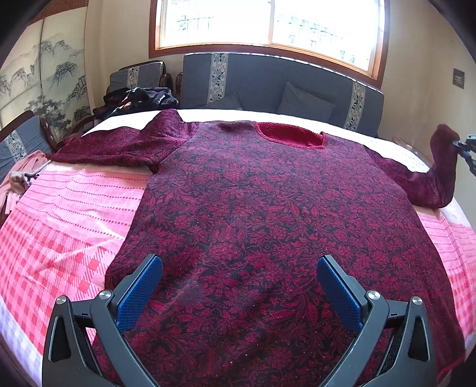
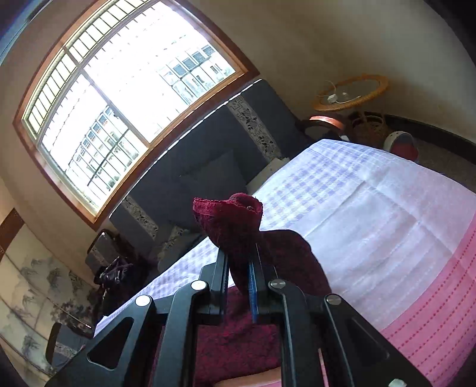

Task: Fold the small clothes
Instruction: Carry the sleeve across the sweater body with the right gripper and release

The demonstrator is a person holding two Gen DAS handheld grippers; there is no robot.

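Note:
A dark red floral sweater (image 1: 255,208) lies flat, front down, on the pink checked bed cover (image 1: 74,220), neck toward the far side. Its left sleeve (image 1: 119,146) lies spread to the left. My left gripper (image 1: 239,268) is open, hovering over the sweater's lower body, empty. My right gripper (image 2: 239,259) is shut on the right sleeve (image 2: 235,226) near its cuff and holds it lifted above the bed. In the left wrist view that raised sleeve (image 1: 443,166) stands up at the far right, with the right gripper (image 1: 464,148) at the frame edge.
A grey sofa (image 1: 282,86) with cushions stands behind the bed under a window (image 1: 267,23). Dark clothes (image 1: 136,98) pile on a chair at the back left. Pink cloth (image 1: 26,172) lies at the bed's left edge. A round wicker table (image 2: 351,92) stands beyond the bed.

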